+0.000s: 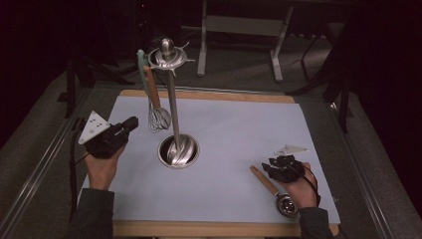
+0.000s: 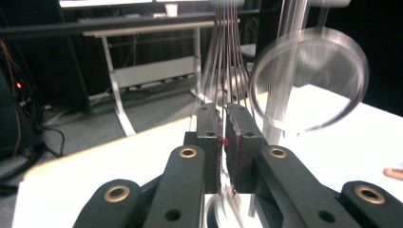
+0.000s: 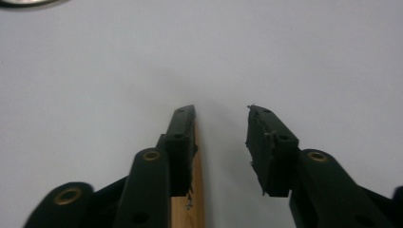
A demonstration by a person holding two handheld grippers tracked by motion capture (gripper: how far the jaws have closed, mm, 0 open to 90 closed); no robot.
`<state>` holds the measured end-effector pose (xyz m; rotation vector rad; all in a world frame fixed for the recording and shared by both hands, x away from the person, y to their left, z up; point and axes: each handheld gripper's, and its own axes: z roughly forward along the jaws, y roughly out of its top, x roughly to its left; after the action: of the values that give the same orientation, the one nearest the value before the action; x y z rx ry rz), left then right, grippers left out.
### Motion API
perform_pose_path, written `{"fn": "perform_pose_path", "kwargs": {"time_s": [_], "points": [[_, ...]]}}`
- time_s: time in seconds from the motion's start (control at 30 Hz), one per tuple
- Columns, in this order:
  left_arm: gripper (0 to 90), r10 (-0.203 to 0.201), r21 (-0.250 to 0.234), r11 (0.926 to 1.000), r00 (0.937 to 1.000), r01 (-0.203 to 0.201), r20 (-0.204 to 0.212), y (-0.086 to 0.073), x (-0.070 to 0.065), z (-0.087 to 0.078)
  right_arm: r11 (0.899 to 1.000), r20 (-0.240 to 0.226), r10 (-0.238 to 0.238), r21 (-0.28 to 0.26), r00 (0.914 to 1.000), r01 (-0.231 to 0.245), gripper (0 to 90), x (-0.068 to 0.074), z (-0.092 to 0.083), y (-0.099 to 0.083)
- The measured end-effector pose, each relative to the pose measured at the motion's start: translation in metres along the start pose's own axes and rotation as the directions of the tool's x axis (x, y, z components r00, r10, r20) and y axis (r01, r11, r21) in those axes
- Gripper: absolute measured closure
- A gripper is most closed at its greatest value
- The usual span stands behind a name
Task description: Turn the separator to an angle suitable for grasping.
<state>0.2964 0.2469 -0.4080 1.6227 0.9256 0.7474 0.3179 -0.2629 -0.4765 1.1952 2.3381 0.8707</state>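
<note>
1. Nearest the person's edge of the pale mat [image 1: 234, 199], a wooden-handled utensil [image 1: 271, 188] lies flat, its long axis diagonal, metal head toward the person, handle pointing away and leftward.
2. Over it, the right gripper [image 3: 221, 142] stands unclenched, the handle just beside one jaw.
3. Farther left, the left gripper [image 2: 225, 142] is nearly closed, gripping nothing; whisk [image 1: 158, 115] wires hang just beyond, from the upright stand [image 1: 172, 99].

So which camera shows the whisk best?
The high view: the whole whisk hangs from the tall metal stand, wooden handle up, wire loops down. The left gripper view gives blurred wires above its nearly closed jaws. The right gripper view looks at the table instead.
</note>
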Motion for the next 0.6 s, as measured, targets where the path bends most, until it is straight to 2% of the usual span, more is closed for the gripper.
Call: {"fn": "perform_pose_path", "kwargs": {"time_s": [0.1, 0.27, 0.33, 0.5, 0.6], "points": [[82.7, 0.007, 0.039, 0.9992, 0.9999, -0.007, -0.007, -0.014, -0.003, 0.004, 1.0, -0.007, -0.001, 0.023, 1.0, 0.001, 68.2, -0.003, -0.002, -0.002], [82.1, -0.02, 0.068, 0.9975, 0.9997, 0.021, -0.012, -0.036, -0.006, 0.006, 0.998, -0.039, 0.009, 0.068, 0.9992, -0.007, 74.6, -0.007, -0.003, -0.008], [82.1, -0.038, 0.072, 0.9966, 0.9992, 0.039, -0.013, -0.047, -0.008, 0.006, 0.996, -0.048, 0.01, 0.092, 0.9988, -0.005, 74.0, -0.008, -0.003, -0.011], [82.1, -0.075, 0.118, 0.9901, 0.9971, 0.076, -0.013, -0.075, -0.012, 0.009, 0.992, -0.102, 0.035, 0.127, 0.9942, -0.022, 68.2, -0.011, -0.004, -0.021], [82.0, -0.097, 0.127, 0.987, 0.9952, 0.098, -0.013, -0.086, -0.013, 0.008, 0.989, -0.122, 0.041, 0.146, 0.9917, -0.023, 65.2, -0.009, -0.006, -0.028]]}}
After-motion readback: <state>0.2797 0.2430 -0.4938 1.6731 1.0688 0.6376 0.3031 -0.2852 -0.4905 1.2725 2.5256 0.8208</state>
